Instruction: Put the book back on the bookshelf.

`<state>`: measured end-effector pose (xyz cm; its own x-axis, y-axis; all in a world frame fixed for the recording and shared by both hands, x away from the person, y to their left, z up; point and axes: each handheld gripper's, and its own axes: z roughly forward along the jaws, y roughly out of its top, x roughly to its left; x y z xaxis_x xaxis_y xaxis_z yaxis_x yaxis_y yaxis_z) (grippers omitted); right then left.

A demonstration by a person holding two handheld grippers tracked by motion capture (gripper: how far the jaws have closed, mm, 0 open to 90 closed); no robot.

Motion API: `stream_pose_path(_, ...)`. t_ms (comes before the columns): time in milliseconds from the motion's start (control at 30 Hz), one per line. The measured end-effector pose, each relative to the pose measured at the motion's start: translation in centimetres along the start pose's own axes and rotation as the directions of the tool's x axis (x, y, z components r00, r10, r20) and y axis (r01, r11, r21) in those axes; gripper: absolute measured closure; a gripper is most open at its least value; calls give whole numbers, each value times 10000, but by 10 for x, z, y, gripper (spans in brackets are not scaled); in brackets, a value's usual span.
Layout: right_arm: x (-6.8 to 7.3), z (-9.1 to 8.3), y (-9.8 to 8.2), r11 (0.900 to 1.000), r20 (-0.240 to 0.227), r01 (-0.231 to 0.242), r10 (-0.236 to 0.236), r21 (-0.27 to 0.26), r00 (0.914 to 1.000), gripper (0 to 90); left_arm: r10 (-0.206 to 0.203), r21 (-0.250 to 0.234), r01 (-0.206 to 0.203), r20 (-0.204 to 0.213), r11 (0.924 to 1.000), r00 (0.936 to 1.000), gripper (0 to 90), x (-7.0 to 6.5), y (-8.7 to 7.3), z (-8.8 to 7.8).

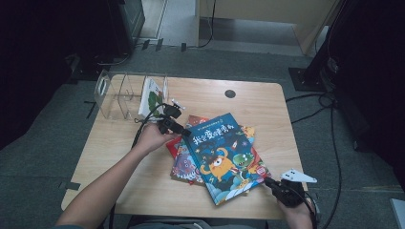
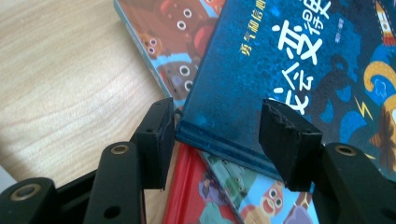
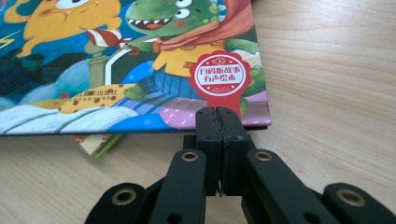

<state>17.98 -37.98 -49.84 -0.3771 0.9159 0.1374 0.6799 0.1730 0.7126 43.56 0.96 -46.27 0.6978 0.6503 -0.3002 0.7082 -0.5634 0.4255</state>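
Two claws work the blue book (image 1: 228,155) on the counter (image 1: 110,157). Left claw (image 2: 219,135), apart, straddles its eleven-o'clock corner; right claw (image 3: 222,122), together, meets its five-o'clock corner. Next, probably: grip and lift.

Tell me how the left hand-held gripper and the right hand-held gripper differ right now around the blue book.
The left hand-held gripper has its jaws apart, straddling the spine corner of the blue book without pressing it; the right hand-held gripper has its jaws together, tips at the book's opposite corner by the red seal. The left sits at the book's far end, near the clear rack; the right is at the near table edge. Both point at the same top book.
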Motion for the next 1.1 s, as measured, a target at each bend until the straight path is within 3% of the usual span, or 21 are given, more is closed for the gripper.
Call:
stream_pose_path(167, -5, 2, 2, 9997, 85, -217, 218, -63, 9997, 888, 287, 133, -285, -179, 9995, 9994, 470, -6, -6, -1)
stream_pose_path(233, -7, 3, 3, 9994, 44, -318, 318, -126, 9995, 888, 86, -51, -87, -179, 9999, 9998, 473, -6, -11, -1)
stream_pose_path(367, -10, 5, 5, 9990, 120, -419, 421, -182, 9990, 881, -579, -194, 585, 311, 9981, 9978, 488, -1, -19, -6)
stream_pose_path(667, -22, 12, 12, 9937, 41, -1083, 1085, -305, 9941, 900, -848, -146, 852, 271, 9963, 9960, 484, -9, -39, -14)
stream_pose_path(1100, -29, 26, 27, 9926, 223, -1120, 1132, -475, 9933, 900, -1382, -457, 1418, 748, 9888, 9876, 471, -14, -73, -25)
